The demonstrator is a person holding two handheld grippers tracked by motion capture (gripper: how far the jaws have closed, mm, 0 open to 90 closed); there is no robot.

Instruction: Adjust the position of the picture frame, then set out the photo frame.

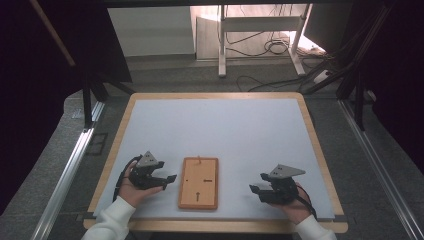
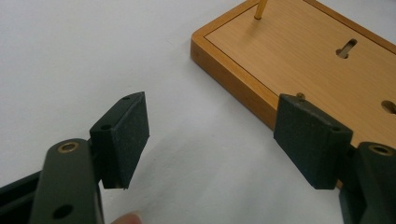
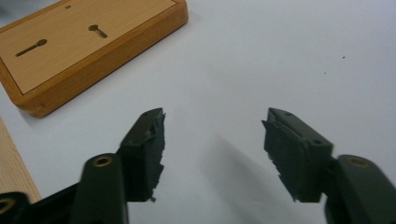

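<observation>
I am looking down on the table (image 1: 150,102), a wooden-edged top with a pale white sheet (image 1: 225,130) covering nearly all of it. Near the front edge, about midway between my two hands, a wooden board (image 1: 199,183) is lying flat with its long side running away from me. Its face is showing keyhole-shaped slots (image 3: 98,31) and a thin brass peg (image 2: 259,9) standing up near its far end.

I am holding the left hand-held gripper (image 1: 169,181) just beside the board's left edge, resting low over the sheet and pointing toward the board. Its jaws are standing wide apart with nothing between them; in the left gripper view the right-hand jaw is sitting in front of the board's near edge, though I cannot tell whether it is touching.

I am holding the right hand-held gripper (image 1: 254,190) to the right of the board, apart from it, also pointing inward. Its jaws are spread wide over bare sheet, empty, and their pads (image 3: 154,140) are looking rough and chipped along the edges.
</observation>
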